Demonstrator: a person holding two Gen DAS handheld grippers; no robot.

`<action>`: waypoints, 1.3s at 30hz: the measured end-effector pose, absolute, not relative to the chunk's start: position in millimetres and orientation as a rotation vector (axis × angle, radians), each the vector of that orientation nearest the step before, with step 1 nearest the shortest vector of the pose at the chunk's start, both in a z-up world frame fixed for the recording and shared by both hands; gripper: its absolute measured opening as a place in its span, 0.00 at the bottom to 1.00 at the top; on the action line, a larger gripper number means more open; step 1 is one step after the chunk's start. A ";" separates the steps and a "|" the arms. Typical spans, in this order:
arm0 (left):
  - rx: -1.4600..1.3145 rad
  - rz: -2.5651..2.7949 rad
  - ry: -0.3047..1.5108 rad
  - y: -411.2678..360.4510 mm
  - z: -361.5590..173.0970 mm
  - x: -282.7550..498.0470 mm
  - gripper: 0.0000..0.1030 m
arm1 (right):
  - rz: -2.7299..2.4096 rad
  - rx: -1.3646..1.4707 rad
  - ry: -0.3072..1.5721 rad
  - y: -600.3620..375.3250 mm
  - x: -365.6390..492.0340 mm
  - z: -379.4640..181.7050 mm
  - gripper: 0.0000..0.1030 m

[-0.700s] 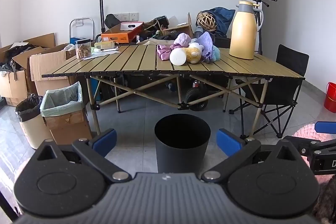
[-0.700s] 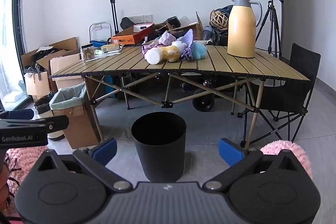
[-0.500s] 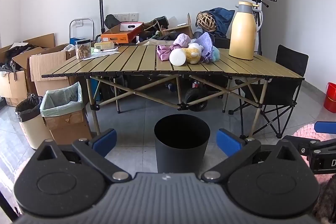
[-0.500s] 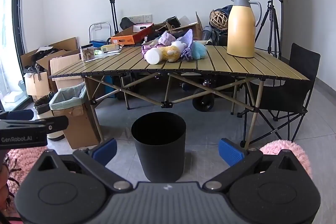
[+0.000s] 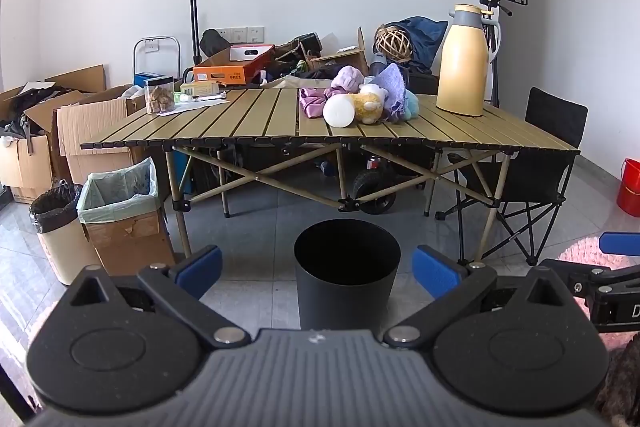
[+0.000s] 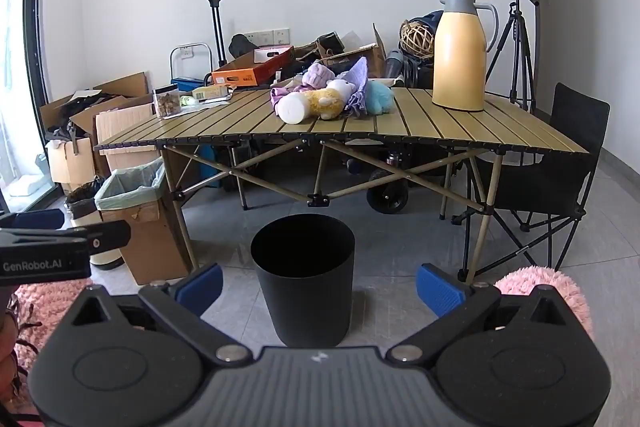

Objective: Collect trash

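Observation:
A black round bin (image 5: 347, 281) (image 6: 304, 277) stands on the floor in front of a slatted folding table (image 5: 256, 123) (image 6: 440, 125). On the table lies a heap of plush toys and purple cloth (image 5: 360, 99) (image 6: 332, 95). My left gripper (image 5: 318, 269) is open and empty, its blue pads either side of the bin, well short of it. My right gripper (image 6: 319, 285) is also open and empty, held the same way beside the left one. Each gripper's side shows at the edge of the other's view.
A tall yellow jug (image 5: 464, 61) (image 6: 460, 51) stands at the table's right; a jar (image 5: 159, 95) and papers at its left. A lined cardboard box (image 5: 120, 211) and a beige bin (image 5: 60, 227) stand left of the table, a black folding chair (image 5: 536, 171) right. A pink rug (image 6: 548, 287) lies near.

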State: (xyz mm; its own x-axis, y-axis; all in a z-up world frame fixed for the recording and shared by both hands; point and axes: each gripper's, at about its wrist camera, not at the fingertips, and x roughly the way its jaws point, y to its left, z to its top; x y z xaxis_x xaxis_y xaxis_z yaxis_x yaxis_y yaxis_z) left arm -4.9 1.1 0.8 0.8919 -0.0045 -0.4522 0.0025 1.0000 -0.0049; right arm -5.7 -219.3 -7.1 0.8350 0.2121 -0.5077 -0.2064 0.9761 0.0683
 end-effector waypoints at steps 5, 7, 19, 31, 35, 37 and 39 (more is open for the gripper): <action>-0.005 -0.004 0.468 1.1 0.8 -4.7 1.00 | 0.221 0.011 0.538 -219.2 -5.9 -7.0 1.00; -0.005 -0.003 0.468 1.2 0.9 -5.0 1.00 | 0.222 0.011 0.538 -219.1 -6.2 -6.7 1.00; -0.005 -0.003 0.467 1.2 1.3 -5.1 1.00 | 0.221 0.013 0.536 -220.9 -6.4 -6.4 1.00; -0.014 -0.001 0.459 9.2 9.3 -4.7 1.00 | 0.224 0.012 0.532 -220.6 -8.5 -3.5 1.00; -0.016 0.000 0.457 11.4 13.6 -4.2 1.00 | 0.223 0.017 0.531 -222.2 -8.2 -2.5 1.00; -0.010 -0.003 0.451 11.2 15.3 -6.1 1.00 | 0.227 0.016 0.527 -222.5 -9.1 -2.5 1.00; -0.007 -0.005 0.448 9.4 15.5 -6.8 1.00 | 0.224 0.019 0.531 -223.6 -7.4 -4.5 1.00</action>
State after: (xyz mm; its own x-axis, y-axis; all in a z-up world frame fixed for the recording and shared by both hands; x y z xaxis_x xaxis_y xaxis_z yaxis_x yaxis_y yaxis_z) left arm -6.8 9.4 15.5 0.9015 -0.0062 -0.4328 0.0030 1.0000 -0.0079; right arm -7.4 -223.6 -4.5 0.8387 0.2165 -0.4997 -0.2065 0.9755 0.0760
